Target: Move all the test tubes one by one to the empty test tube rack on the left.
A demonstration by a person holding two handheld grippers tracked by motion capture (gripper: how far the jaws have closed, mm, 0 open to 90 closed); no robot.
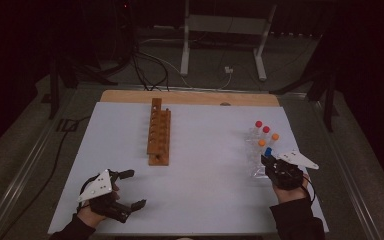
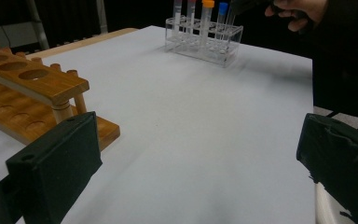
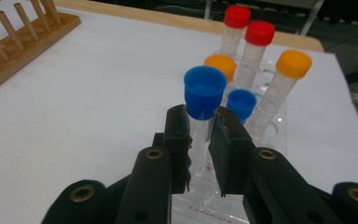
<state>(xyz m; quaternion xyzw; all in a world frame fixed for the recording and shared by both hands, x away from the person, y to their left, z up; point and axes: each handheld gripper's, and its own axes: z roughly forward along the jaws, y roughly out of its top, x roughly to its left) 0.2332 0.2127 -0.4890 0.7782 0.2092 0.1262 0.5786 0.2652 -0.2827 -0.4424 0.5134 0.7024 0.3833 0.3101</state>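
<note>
Right hand-held gripper point(image 3: 200, 140) pinches a blue-capped tube point(image 3: 203, 105) just under its cap, both pads pressed on the clear body. That tube stands upright in the clear rack point(image 3: 223, 205) at the right side of the desk point(image 1: 205, 165), among red-, orange- and blue-capped tubes. Left hand-held gripper point(image 1: 130, 189) rests near the desk's front left, jaws spread wide, holding nothing, near the wooden rack point(image 1: 159, 132).
</note>
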